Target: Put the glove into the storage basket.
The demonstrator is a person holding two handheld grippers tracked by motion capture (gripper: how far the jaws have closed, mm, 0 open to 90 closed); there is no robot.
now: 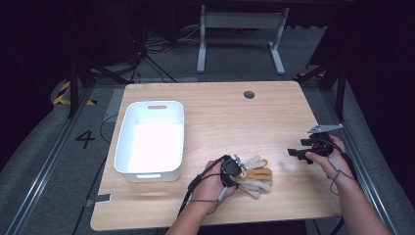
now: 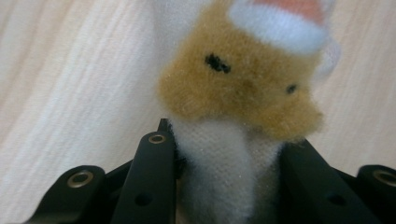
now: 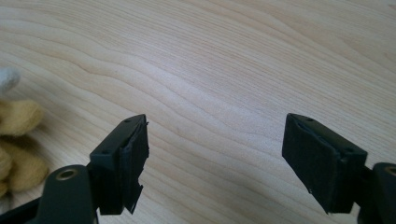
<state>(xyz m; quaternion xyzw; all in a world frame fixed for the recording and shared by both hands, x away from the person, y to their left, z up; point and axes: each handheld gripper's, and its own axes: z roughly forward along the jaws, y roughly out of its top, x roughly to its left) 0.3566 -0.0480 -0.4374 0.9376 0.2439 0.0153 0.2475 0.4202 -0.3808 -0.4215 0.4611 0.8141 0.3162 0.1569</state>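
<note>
One white bin (image 1: pixel 149 139) empty; left gripper (image 1: pixel 237 169) clamps plush toy (image 1: pixel 255 176); right gripper (image 1: pixel 292 152) agape.

The right gripper (image 3: pixel 215 154) gapes over the table (image 3: pixel 224 70), plush toy (image 3: pixel 18 140) leftward.

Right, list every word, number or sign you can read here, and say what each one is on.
"4": painted dark on the grey floor, left of the table.
Yellow-and-black hazard stripes: on the floor farther back left, no wording.
Nothing written on the white bin, the plush toy or either hand-held gripper.
</note>
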